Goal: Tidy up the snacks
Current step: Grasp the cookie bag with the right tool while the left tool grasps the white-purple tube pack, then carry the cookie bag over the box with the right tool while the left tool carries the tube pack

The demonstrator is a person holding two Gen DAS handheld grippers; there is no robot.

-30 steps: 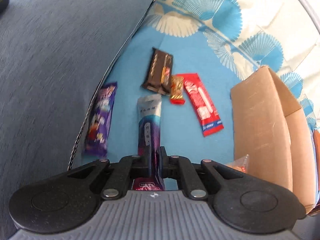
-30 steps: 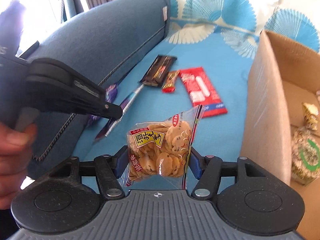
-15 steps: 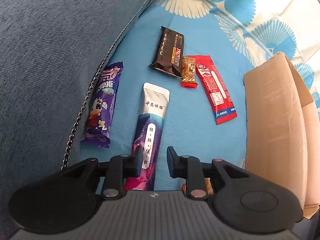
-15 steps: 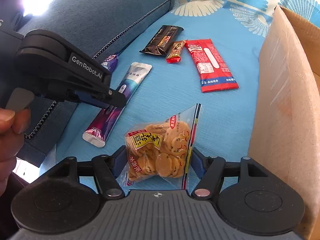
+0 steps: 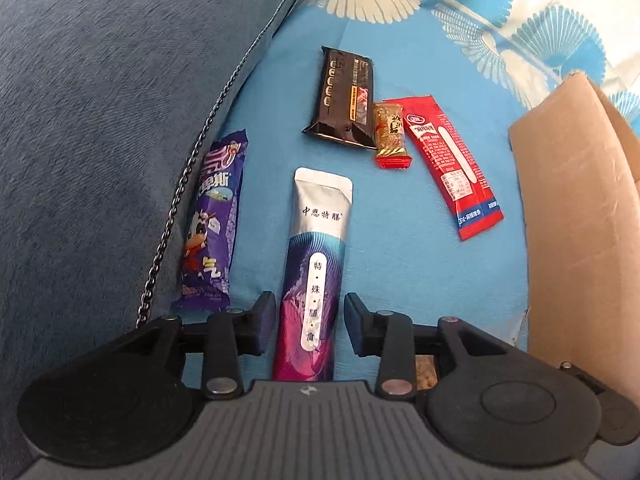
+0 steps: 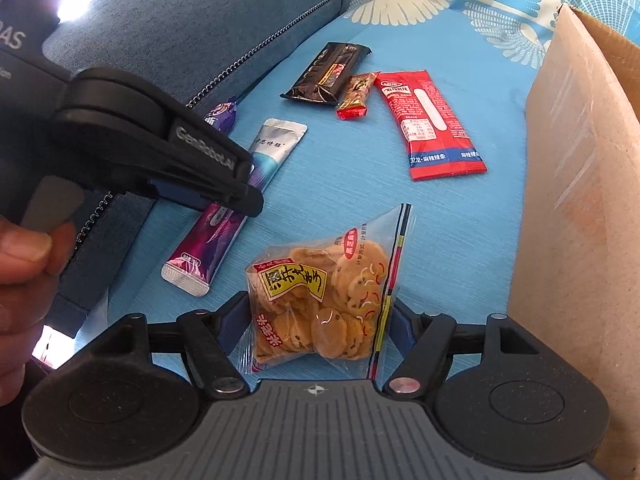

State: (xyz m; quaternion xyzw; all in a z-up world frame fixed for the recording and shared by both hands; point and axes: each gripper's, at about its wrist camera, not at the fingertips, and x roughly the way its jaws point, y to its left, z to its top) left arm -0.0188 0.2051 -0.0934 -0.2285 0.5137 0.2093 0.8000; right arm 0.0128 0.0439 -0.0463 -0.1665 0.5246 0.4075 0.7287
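Lying flat on the blue sheet (image 5: 400, 264), the long silver and purple packet (image 5: 316, 280) sits between the two fingers of the left gripper (image 5: 310, 322), which are spreading apart and do not press on it. Just left of that gripper is a purple snack bar (image 5: 214, 220) by the grey sofa cushion (image 5: 100, 120); only its tip shows in the right wrist view. Farther ahead lie a dark brown packet (image 5: 346, 96), a small red and gold candy (image 5: 391, 134) touching it, and a long red packet (image 5: 452, 164). The cardboard box (image 5: 576, 216) stands to the right. Only the right wrist view shows the clear cookie bag (image 6: 324, 300) well; it rests on the sheet between the fingers of the right gripper (image 6: 316, 326), which are also spreading and look just off the bag. That view also shows the person's hand (image 6: 20, 276) holding the left gripper.
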